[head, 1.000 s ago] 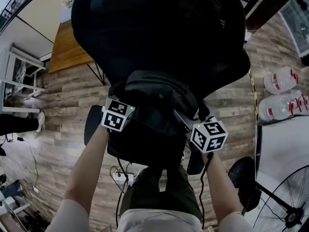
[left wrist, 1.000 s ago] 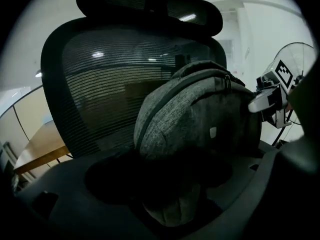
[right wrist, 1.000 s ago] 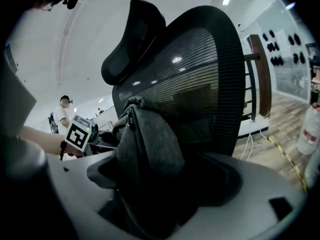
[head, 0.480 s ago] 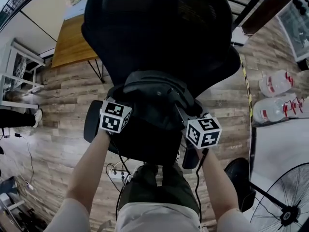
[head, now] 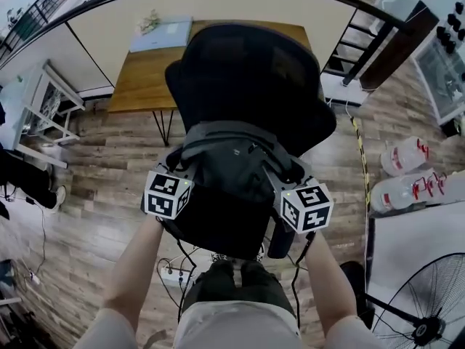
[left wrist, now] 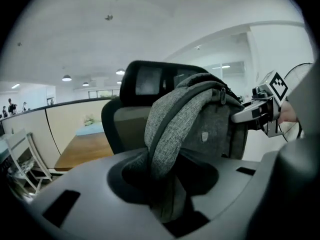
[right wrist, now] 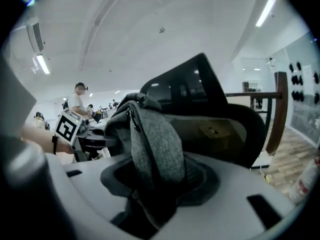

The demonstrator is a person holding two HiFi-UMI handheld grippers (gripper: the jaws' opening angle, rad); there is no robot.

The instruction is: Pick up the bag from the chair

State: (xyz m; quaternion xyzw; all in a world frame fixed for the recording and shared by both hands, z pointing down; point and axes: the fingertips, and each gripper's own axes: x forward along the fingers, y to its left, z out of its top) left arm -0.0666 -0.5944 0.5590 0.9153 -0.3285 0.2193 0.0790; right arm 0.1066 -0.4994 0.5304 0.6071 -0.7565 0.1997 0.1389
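A dark grey fabric backpack [head: 225, 177] hangs between my two grippers in front of a black office chair [head: 247, 86]. My left gripper [head: 174, 182] is shut on the bag's left shoulder strap [left wrist: 167, 139], which runs down between its jaws. My right gripper [head: 285, 187] is shut on the right strap [right wrist: 155, 149]. In the left gripper view the bag [left wrist: 215, 119] stands in front of the chair's back [left wrist: 145, 84]. The bag [right wrist: 145, 129] looks lifted off the seat, which is hidden under it.
A wooden table [head: 145, 78] stands behind the chair. Water jugs [head: 407, 173] lie on the floor at the right, with a floor fan [head: 429, 304] at the lower right. A white shelf frame [head: 36, 115] stands at the left. A power strip [head: 174, 271] lies on the floor by my legs.
Both grippers have risen with the bag and pulled it toward me. The chair now sits farther back, and the table behind it has come into view.
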